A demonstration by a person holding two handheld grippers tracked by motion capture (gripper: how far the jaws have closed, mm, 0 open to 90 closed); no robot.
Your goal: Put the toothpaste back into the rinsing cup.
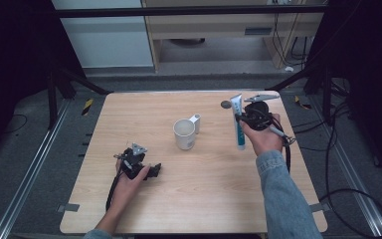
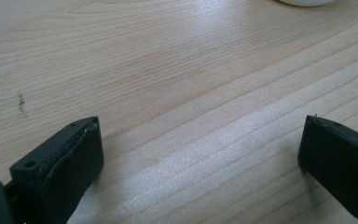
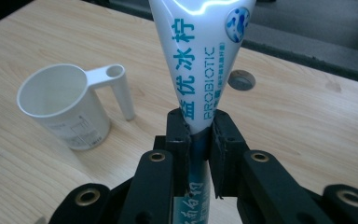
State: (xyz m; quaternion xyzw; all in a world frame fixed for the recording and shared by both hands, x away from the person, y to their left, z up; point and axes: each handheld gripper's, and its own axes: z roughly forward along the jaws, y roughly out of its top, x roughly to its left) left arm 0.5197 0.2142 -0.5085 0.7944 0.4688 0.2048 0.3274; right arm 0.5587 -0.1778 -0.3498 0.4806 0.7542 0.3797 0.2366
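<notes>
The wooden table (image 1: 204, 199) is nearly bare, with a white cup (image 1: 184, 134) standing upright near its middle, mouth open to the ceiling and handle pointing toward the far right — placed, I'd guess, so something can be dropped straight in. Off to its right, lifted clear of the tabletop, the toothpaste tube (image 1: 238, 122) is carried by the right gripper (image 1: 243, 119); the jaws are pinched tight around the tube partway along its length, which squeezes it narrow there and keeps it from slipping. The tube hangs roughly upright, its flat crimped end highest, and that looks like the sensible way to lower it into the cup. The right hand (image 1: 264, 137) is raised, forearm angled in from the near edge. The left gripper (image 1: 149, 172) rests low on the table at the near left, well apart from the cup, its jaws spread wide over bare wood with nothing between them — idle, seemingly waiting. A small grey disc (image 1: 226, 104) lies just beyond the tube.
</notes>
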